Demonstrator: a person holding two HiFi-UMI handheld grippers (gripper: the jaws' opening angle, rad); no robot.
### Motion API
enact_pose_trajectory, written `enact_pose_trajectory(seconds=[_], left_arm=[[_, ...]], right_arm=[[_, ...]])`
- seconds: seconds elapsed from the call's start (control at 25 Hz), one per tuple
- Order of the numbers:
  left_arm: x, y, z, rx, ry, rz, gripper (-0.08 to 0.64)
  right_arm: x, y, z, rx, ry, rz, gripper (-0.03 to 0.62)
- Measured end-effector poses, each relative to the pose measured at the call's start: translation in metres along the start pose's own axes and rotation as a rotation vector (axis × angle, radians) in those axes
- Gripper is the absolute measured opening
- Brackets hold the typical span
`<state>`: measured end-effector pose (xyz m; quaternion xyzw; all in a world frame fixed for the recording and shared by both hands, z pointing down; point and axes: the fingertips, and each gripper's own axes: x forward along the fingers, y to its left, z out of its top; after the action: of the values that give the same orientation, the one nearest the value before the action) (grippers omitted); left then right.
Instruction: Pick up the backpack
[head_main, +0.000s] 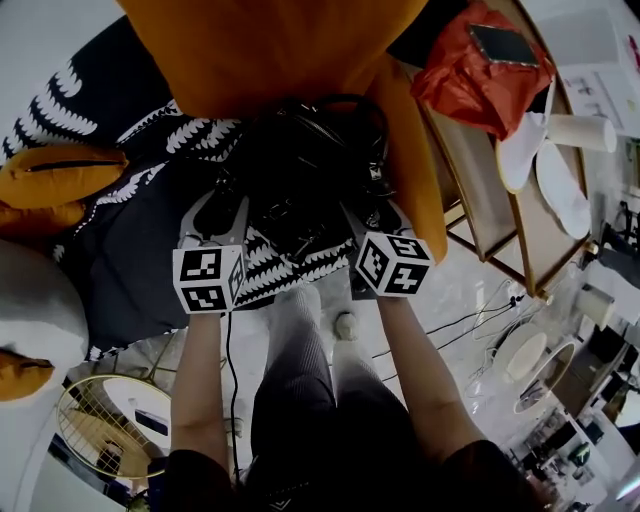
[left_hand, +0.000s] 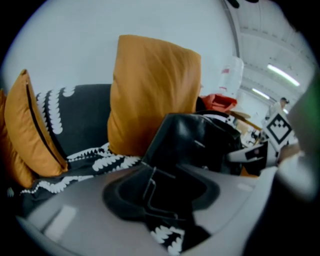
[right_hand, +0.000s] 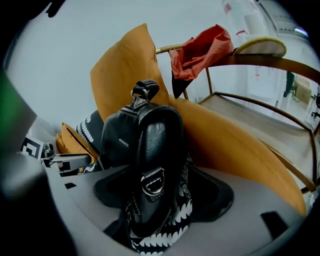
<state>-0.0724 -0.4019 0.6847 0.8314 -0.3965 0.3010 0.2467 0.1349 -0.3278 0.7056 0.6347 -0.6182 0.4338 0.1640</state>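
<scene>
- Sofa cover (head_main: 130, 260), dark with a white leaf print, is laid beneath the large orange cushion (head_main: 270, 50).
- Backpack (right_hand: 150, 150), black and glossy, is propped upright against the front of that cushion; a top handle (right_hand: 145, 90) is shown at its crown.
- Left gripper (head_main: 222, 215) is held below the cushion at the pack's left flank. Its jaws are spread wide, and a black panel edge lies between them unpressed.
- Right gripper (head_main: 365, 218) is held below the cushion at the pack's right flank. Its jaws are spread wide about the buckled strap (right_hand: 152, 182), which is not clamped.
- Step judged: the reach is in hand and no grasp is yet made.
- Next move judged: both jaws must be closed firmly on the leather before a level lift is made.
</scene>
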Motion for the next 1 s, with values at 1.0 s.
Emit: enact_pose_trajectory(seconds=[1.0], left_arm=[[-0.005,0.009,0.007,-0.019,0.003,-0.021,0.189]], right_arm=[[-0.001,0.033,-0.001,-0.148,0.035,-0.057,0.110]])
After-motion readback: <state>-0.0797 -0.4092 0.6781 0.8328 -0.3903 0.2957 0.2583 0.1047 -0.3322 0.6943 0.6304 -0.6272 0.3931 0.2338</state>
